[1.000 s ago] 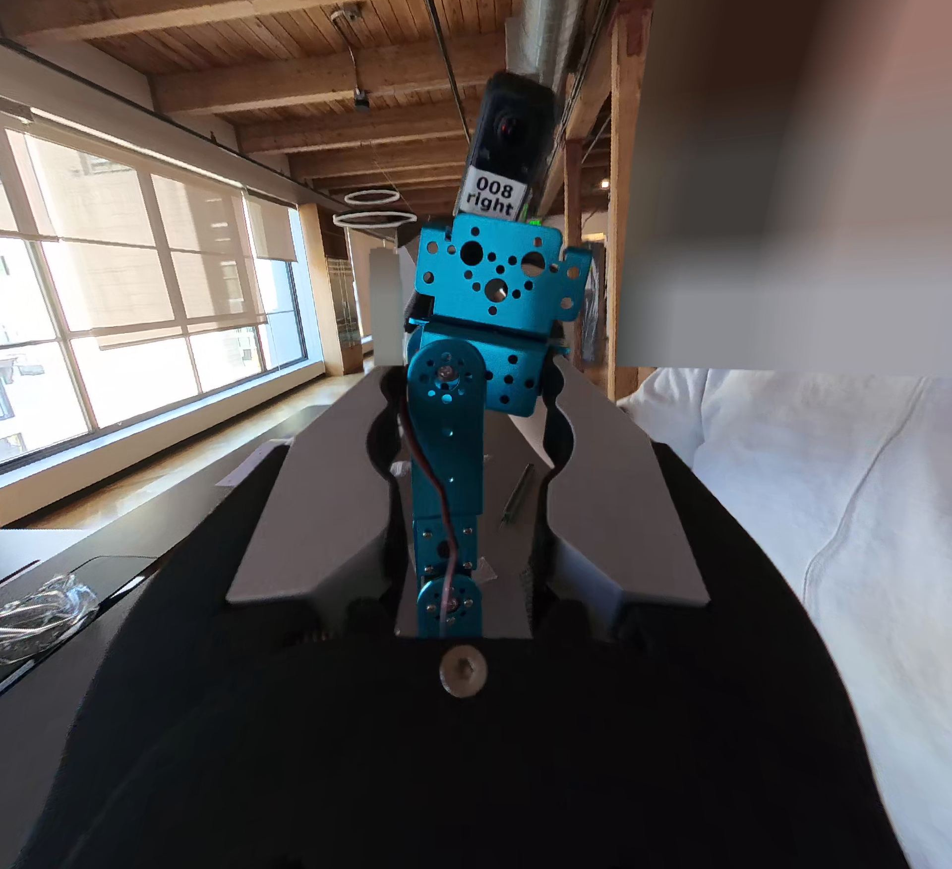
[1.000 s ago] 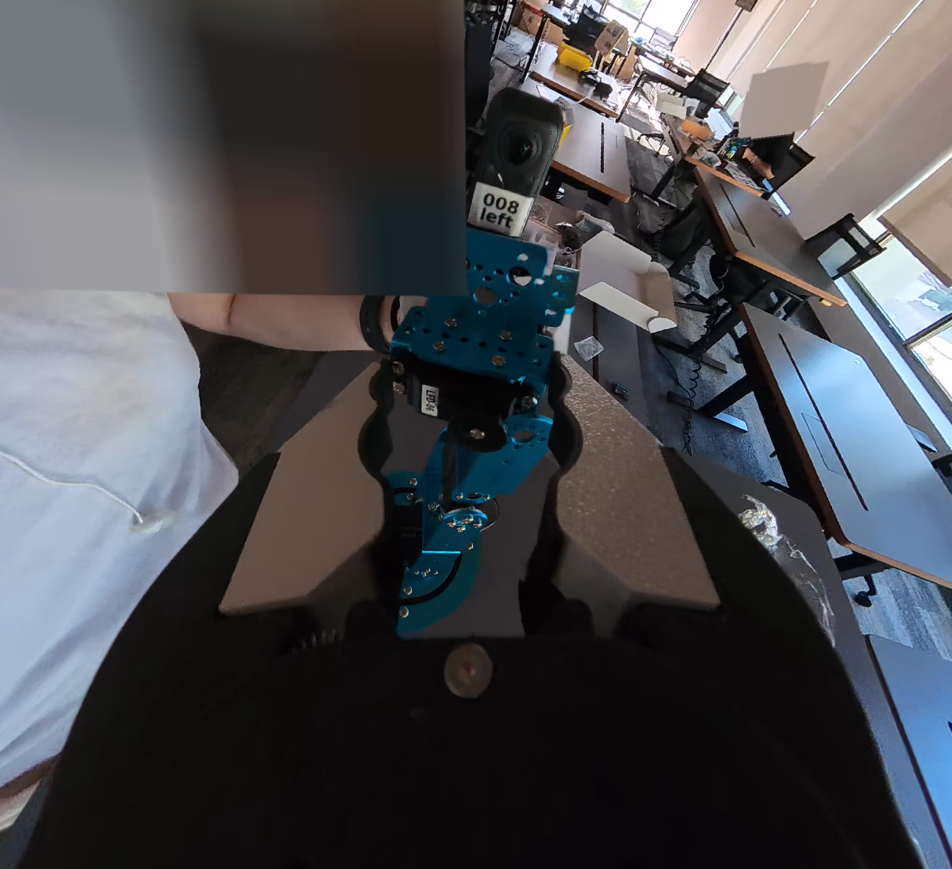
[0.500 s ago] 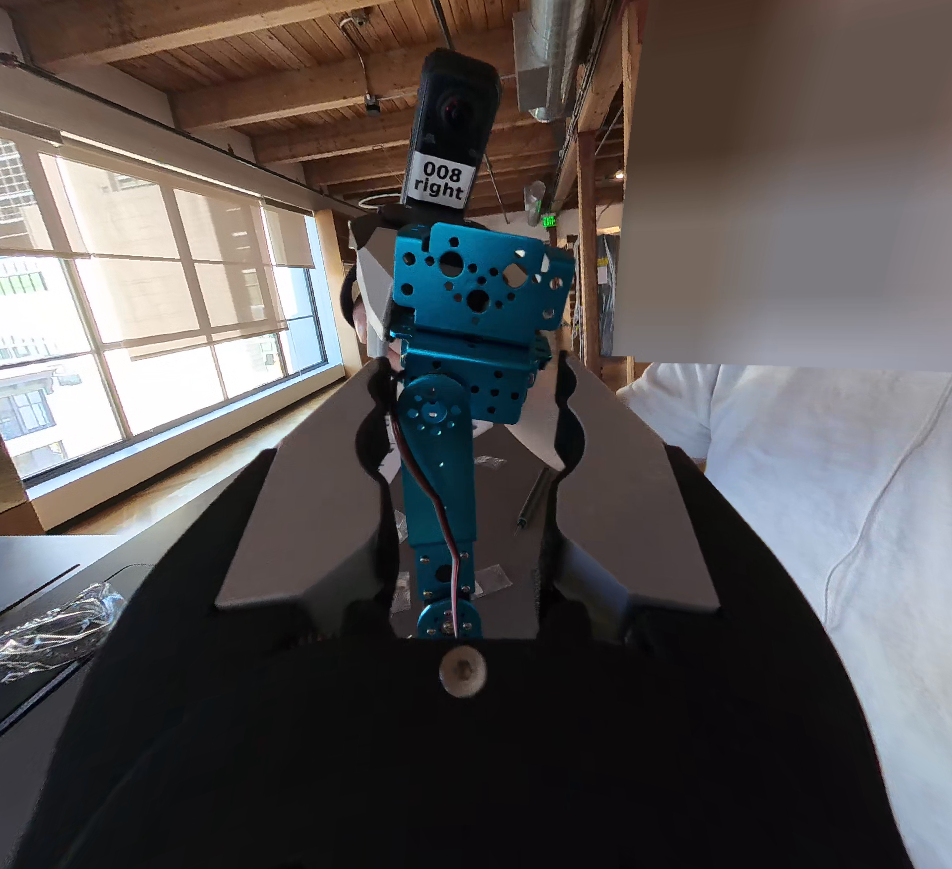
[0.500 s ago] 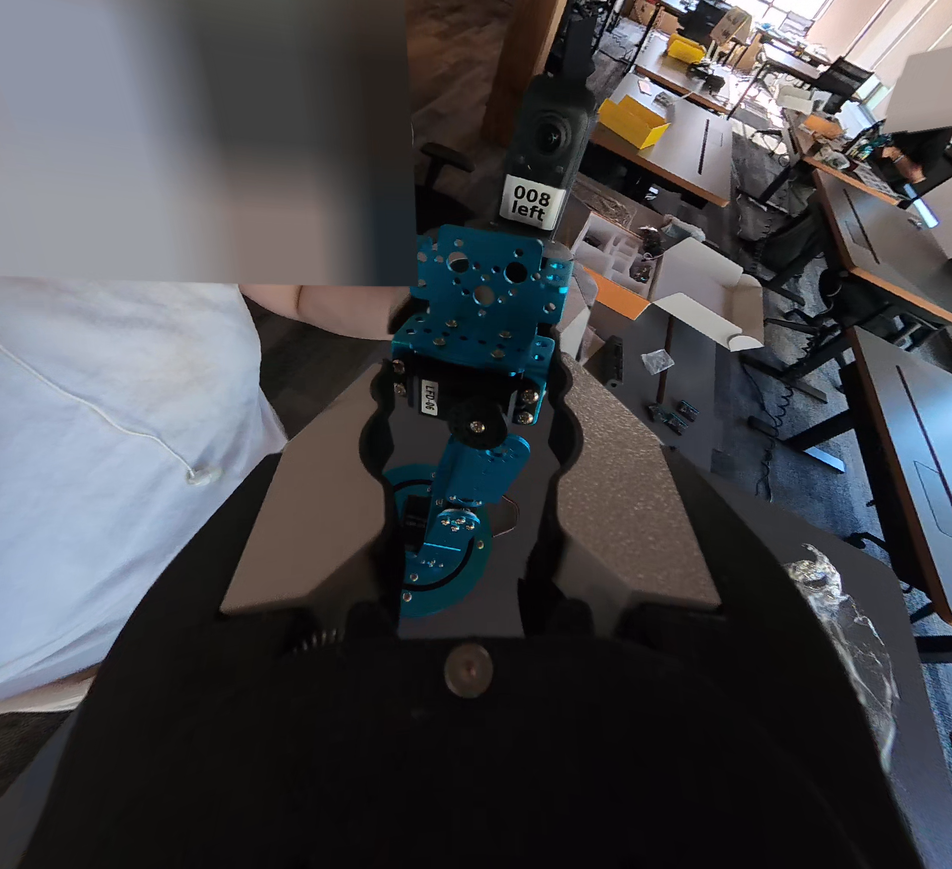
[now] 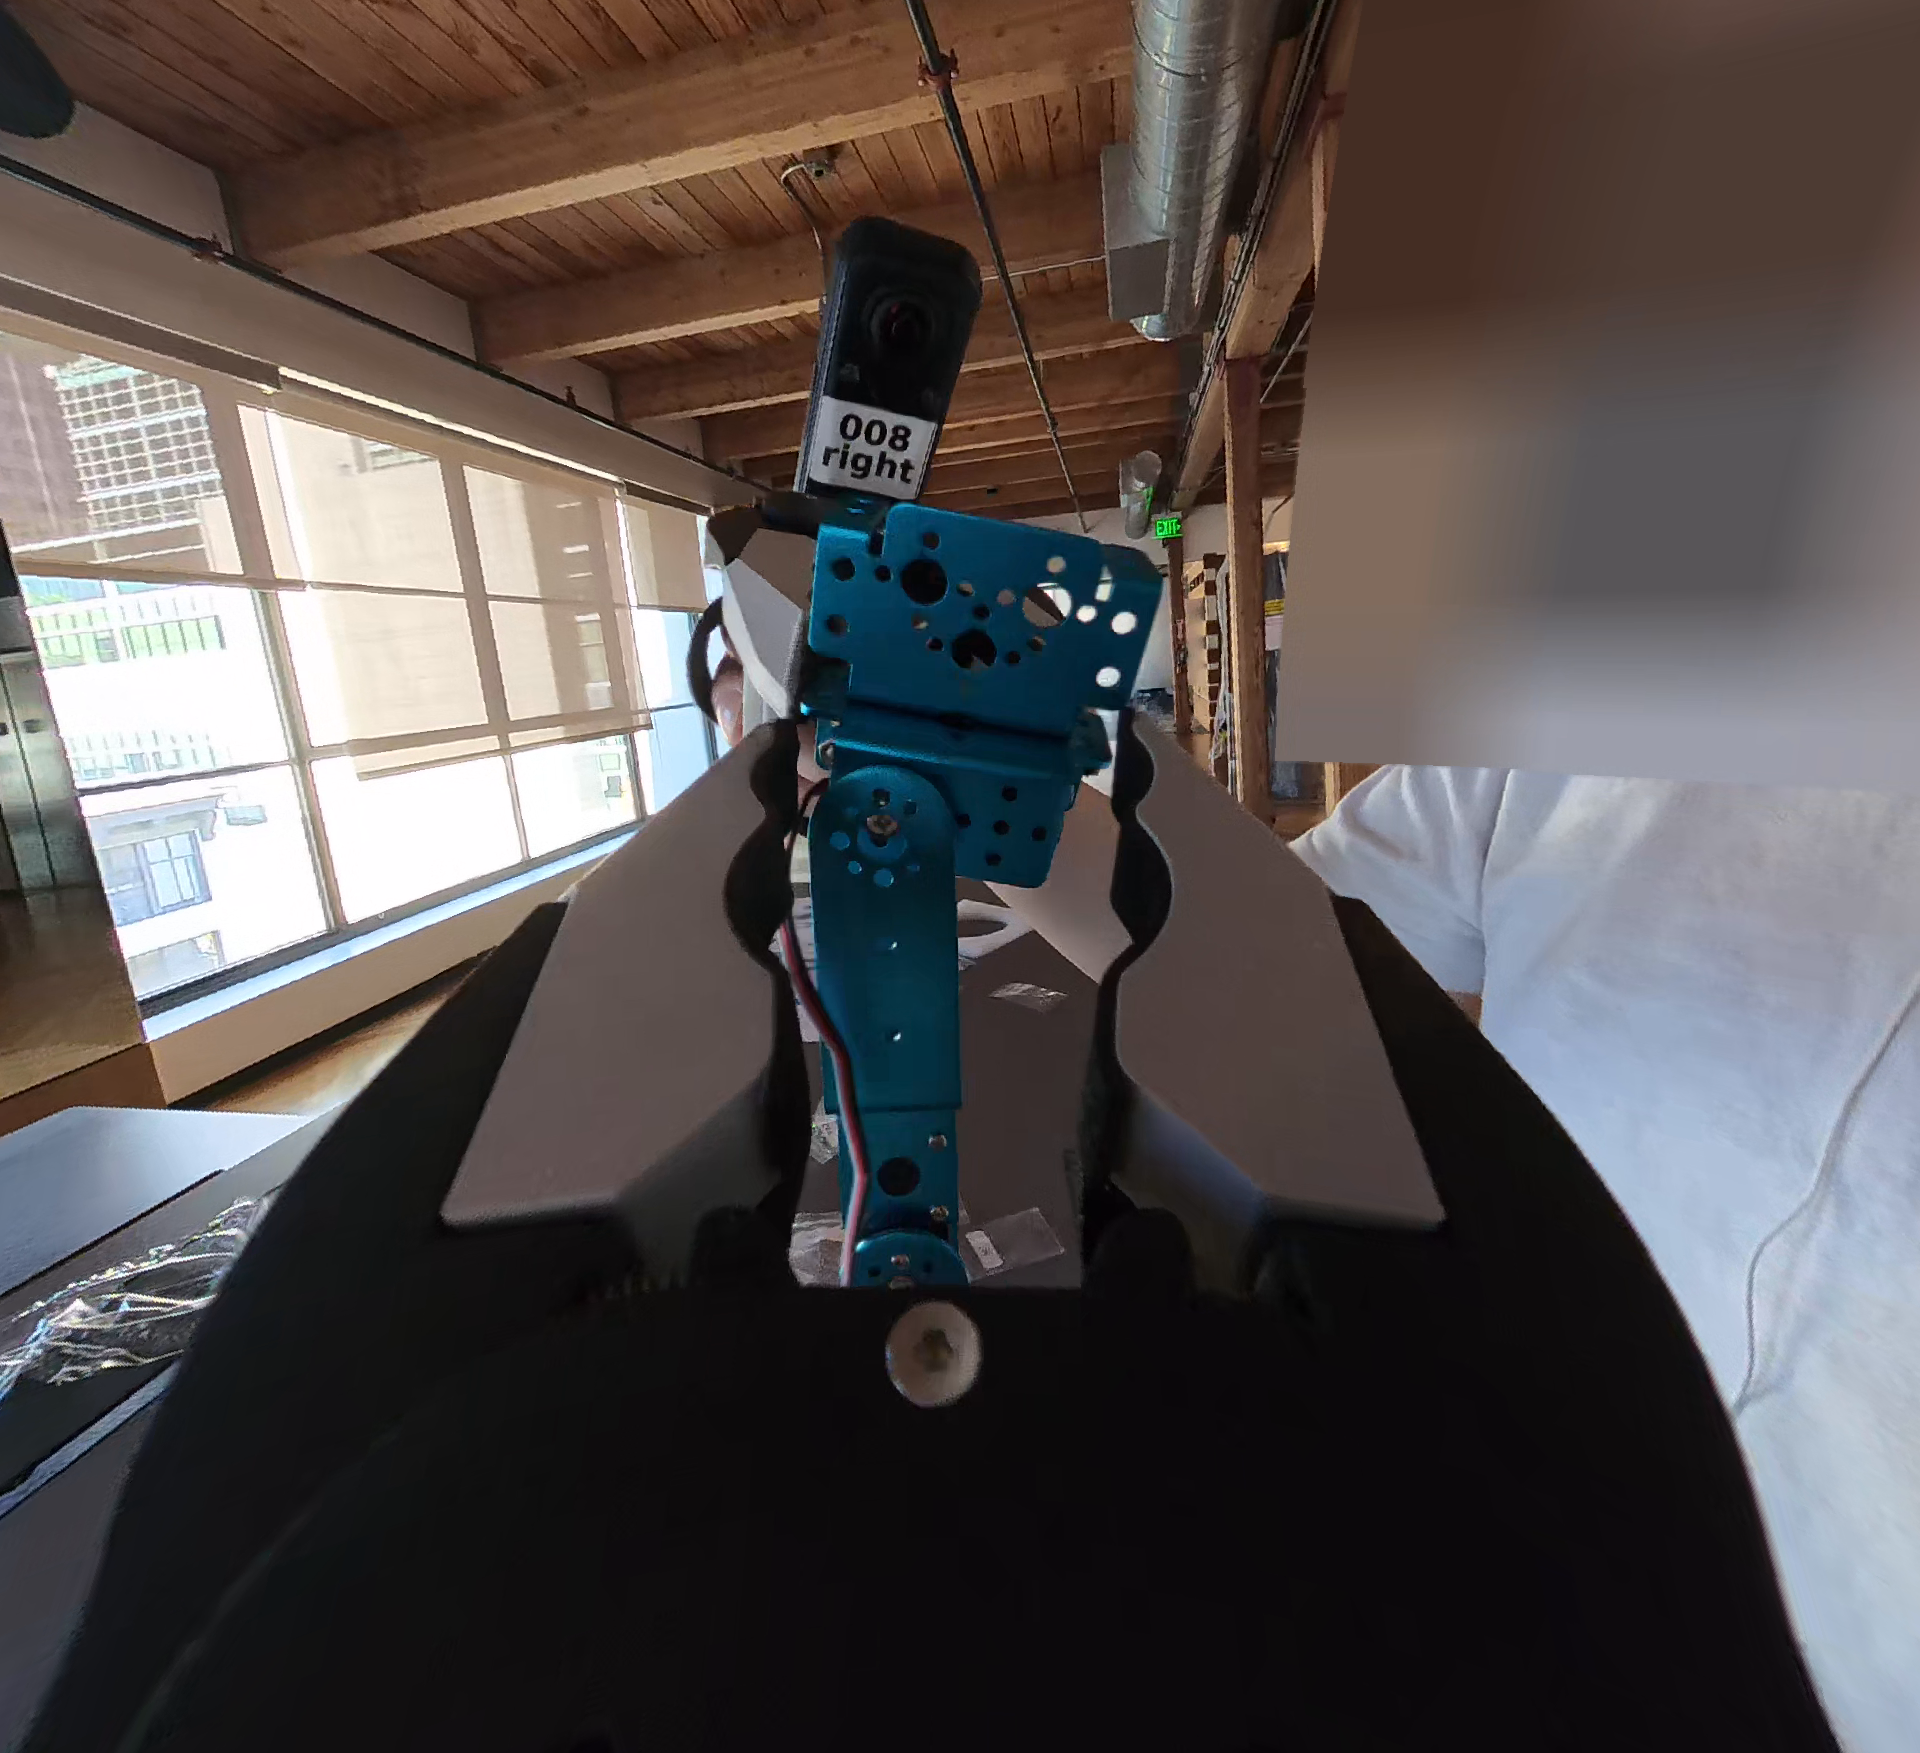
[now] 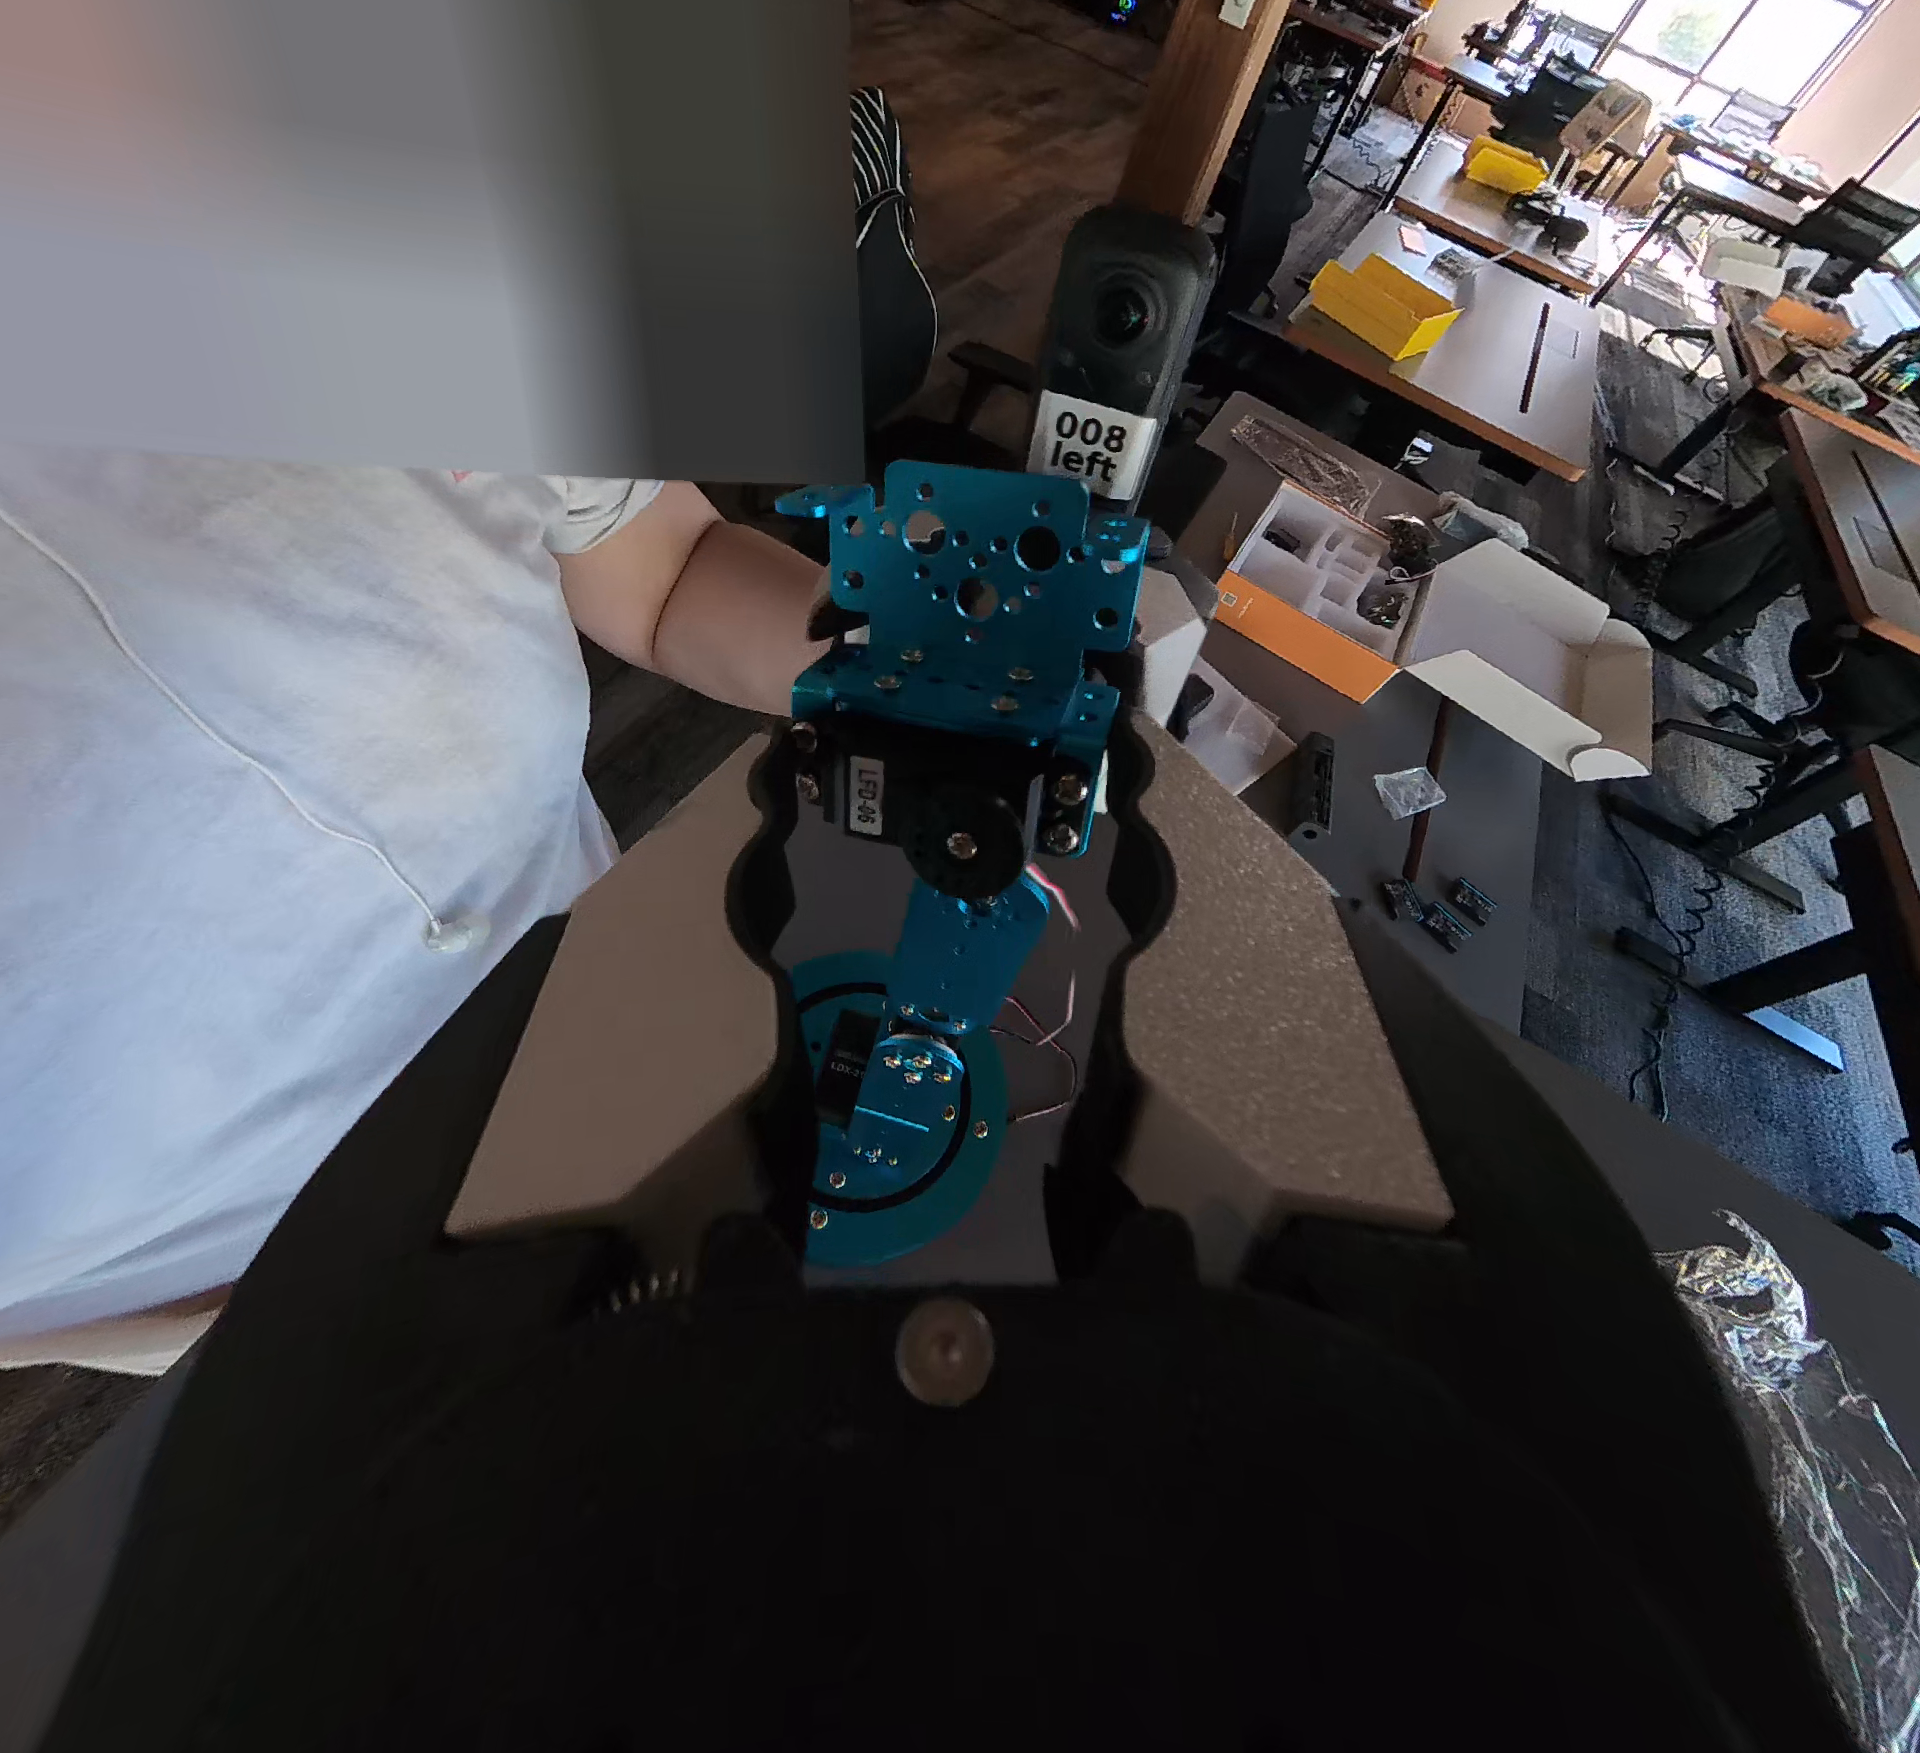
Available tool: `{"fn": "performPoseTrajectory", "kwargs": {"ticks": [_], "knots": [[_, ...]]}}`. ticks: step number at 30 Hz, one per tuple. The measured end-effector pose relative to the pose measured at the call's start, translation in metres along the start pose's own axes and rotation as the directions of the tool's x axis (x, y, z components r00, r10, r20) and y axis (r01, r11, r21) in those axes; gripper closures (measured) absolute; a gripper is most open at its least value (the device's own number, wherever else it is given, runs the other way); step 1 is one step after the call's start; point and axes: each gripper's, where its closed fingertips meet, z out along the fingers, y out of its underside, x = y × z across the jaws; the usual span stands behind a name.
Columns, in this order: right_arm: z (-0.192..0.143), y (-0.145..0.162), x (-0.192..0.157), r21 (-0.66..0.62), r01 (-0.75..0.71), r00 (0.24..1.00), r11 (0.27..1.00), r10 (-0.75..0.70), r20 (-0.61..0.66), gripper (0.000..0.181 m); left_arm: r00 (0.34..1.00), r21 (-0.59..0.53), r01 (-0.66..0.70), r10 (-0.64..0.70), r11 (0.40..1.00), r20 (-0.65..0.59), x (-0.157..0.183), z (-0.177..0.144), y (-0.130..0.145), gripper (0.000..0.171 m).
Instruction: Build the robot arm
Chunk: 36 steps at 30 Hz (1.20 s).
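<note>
A blue metal servo arm (image 5: 940,768) is held upright above a dark table (image 6: 1455,893), clamped from opposite sides by the left gripper (image 5: 940,747) and right gripper (image 6: 951,747), seemingly to steady it. A red-and-white wire (image 5: 831,1007) hangs alongside.

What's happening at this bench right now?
A person in a white shirt holds a claw in each hand. The left claw and right claw face each other, their fingers flanking the upper joint of a small blue servo arm whose round base is down by the dark table. Whether either is clamped tight is unclear.
</note>
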Motion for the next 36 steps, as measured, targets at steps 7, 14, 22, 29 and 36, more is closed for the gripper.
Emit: {"fn": "performPoseTrajectory", "kwargs": {"ticks": [7,14,22,29,36], "knots": [[0.005,0.005,0.001,-0.014,0.003,1.000,1.000,-0.003,0.016,0.123,0.992,-0.050,-0.126,0.127,0.991,0.015,-0.001,0.005,0.008,0.098],[0.003,0.002,0.002,0.023,0.008,1.000,1.000,-0.008,0.008,0.123,0.987,-0.066,-0.148,0.152,0.987,0.046,-0.003,0.011,0.008,0.101],[0.007,0.005,0.004,0.037,0.045,0.998,0.998,-0.043,-0.040,0.122,0.976,-0.069,-0.200,0.205,0.977,0.079,0.000,0.020,-0.008,0.102],[0.000,-0.001,0.006,0.092,0.046,0.996,0.995,-0.039,-0.074,0.122,0.959,-0.141,-0.244,0.260,0.960,0.114,-0.004,0.028,-0.015,0.104],[-0.022,-0.001,0.018,0.260,-0.021,0.980,0.965,0.071,-0.185,0.123,0.952,-0.191,-0.219,0.252,0.957,0.175,-0.014,0.029,-0.018,0.105]]}}
